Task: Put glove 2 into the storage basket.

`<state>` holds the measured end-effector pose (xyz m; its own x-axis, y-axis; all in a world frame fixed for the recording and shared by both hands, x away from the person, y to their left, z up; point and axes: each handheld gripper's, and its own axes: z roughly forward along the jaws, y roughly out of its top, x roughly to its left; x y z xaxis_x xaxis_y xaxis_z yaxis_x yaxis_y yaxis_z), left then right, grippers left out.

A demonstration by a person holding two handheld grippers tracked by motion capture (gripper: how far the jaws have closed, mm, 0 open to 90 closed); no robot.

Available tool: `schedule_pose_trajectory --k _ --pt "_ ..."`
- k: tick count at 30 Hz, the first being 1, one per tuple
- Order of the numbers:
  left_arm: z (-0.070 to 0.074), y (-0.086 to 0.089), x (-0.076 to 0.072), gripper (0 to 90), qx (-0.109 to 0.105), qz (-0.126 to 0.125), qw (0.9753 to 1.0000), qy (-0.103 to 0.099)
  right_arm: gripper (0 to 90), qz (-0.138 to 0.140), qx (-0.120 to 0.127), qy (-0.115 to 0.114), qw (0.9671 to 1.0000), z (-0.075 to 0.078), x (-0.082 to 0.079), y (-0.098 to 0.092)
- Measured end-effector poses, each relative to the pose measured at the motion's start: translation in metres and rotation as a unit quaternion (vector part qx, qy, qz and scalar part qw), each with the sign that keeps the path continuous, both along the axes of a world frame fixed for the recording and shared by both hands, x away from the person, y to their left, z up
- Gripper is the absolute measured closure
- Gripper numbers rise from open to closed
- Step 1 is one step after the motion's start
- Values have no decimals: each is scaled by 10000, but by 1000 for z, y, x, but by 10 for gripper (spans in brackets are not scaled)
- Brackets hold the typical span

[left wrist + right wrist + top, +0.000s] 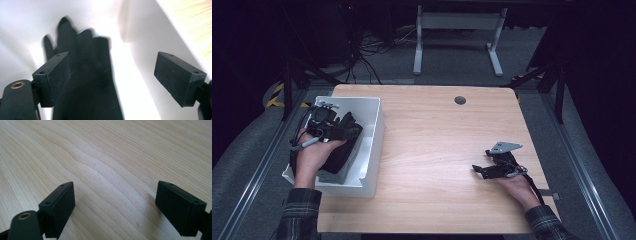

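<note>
We see the left gripper (112,80) inside the white bin (374,145), its 2 jaws apart over a black glove (87,82) lying in the bin. The right gripper (125,207) rests wide apart above the wooden table (437,140), holding nothing.

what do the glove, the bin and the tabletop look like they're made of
Glove: black, matte and limp, likely rubber or coated fabric; blur hides its texture. Bin: white with smooth thin walls, probably plastic. Tabletop: pale wood grain with a satin sheen, wood or wood-look laminate. The left claw hovers open over the glove.
</note>
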<state>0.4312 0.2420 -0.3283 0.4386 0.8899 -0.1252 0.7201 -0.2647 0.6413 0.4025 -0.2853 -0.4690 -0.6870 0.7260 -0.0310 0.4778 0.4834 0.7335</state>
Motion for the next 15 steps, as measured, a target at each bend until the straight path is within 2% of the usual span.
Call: schedule_pose_trajectory --k 1,8,10,15 --pt "0 0 0 152 0 0 10000 0 166 0 0 0 10000 0 0 0" --pt "11 -42 -5 152 -232 -554 9979 -253 162 -6 -10 7 10000 0 -1 0" --pt "11 -48 -6 152 -261 -608 9974 -272 161 -7 -10 8 10000 0 -1 0" --pt "10 -81 -12 153 -340 -927 9946 -330 159 3 -13 7 10000 0 -1 0"
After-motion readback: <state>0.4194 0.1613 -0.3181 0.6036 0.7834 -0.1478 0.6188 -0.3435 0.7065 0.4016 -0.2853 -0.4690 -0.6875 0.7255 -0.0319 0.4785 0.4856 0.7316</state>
